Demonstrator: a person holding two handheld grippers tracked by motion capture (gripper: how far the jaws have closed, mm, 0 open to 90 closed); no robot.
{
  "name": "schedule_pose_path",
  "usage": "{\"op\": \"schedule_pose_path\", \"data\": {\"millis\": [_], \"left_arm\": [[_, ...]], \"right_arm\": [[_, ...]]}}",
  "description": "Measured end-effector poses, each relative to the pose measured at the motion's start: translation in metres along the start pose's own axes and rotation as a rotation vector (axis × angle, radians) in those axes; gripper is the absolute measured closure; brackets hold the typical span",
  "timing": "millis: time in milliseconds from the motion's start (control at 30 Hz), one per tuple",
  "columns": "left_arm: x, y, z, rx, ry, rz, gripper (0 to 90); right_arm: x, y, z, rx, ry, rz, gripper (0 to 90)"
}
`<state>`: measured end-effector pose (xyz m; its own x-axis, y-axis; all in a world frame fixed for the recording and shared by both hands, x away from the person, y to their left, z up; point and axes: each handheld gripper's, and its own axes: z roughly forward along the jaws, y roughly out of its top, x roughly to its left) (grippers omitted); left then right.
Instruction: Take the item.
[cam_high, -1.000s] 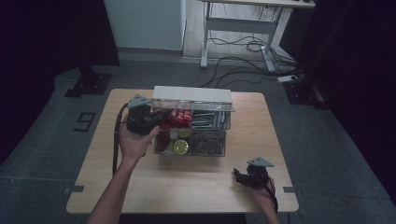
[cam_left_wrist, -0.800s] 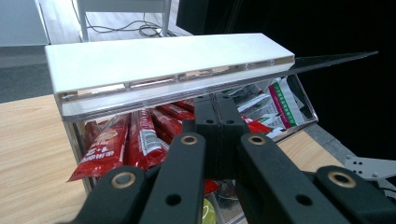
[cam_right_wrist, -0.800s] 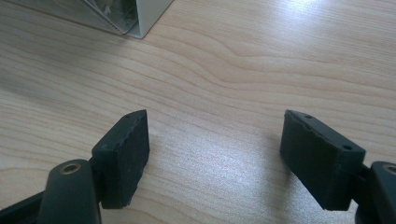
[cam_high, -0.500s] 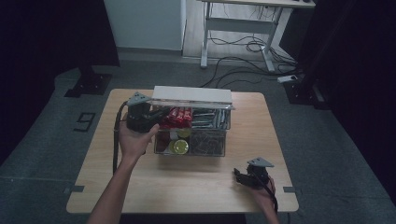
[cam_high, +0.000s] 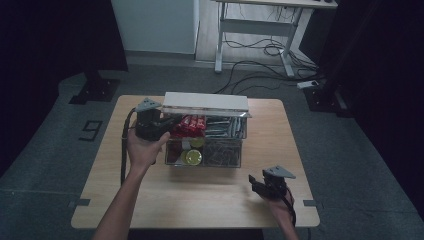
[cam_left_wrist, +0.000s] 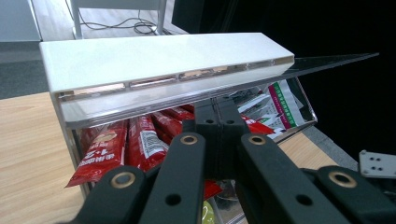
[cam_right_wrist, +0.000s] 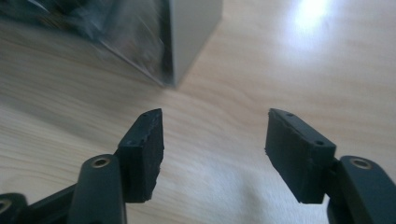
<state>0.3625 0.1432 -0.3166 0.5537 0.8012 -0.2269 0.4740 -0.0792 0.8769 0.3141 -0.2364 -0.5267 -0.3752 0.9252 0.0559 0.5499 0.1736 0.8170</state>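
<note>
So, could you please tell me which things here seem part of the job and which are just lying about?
Seemingly part of the job:
- clear box with white lid
- red sachets at the left gripper, whose jaws are together among them
- right gripper, open over bare table

Just lying about:
- yellow-lidded item in the box's front
- desk frame and floor cables behind
</note>
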Motion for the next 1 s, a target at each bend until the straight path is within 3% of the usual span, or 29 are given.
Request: {"op": "schedule_pose_path", "data": {"millis": [167,200,400,600,1000], "left_arm": [[-0.001,0.000,0.003,0.006,-0.003,0.003,90.0],[-0.001,0.001,0.003,0.005,-0.006,-0.001,90.0],[-0.001,0.001,0.004,0.003,-0.013,-0.005,90.0],[-0.001,0.001,0.004,0.006,-0.016,-0.004,90.0],[-0.001,0.002,0.005,0.012,-0.015,0.000,90.0]], "right_arm": [[0.005,0.021,-0.014,-0.063,0.025,0.000,41.2],[0.007,0.035,-0.023,-0.101,0.045,0.007,42.3],[0.012,0.073,-0.045,-0.173,0.100,-0.010,45.6],[0.021,0.099,-0.055,-0.211,0.128,-0.042,47.7],[0.036,0.124,-0.053,-0.229,0.153,-0.075,49.8]]}}
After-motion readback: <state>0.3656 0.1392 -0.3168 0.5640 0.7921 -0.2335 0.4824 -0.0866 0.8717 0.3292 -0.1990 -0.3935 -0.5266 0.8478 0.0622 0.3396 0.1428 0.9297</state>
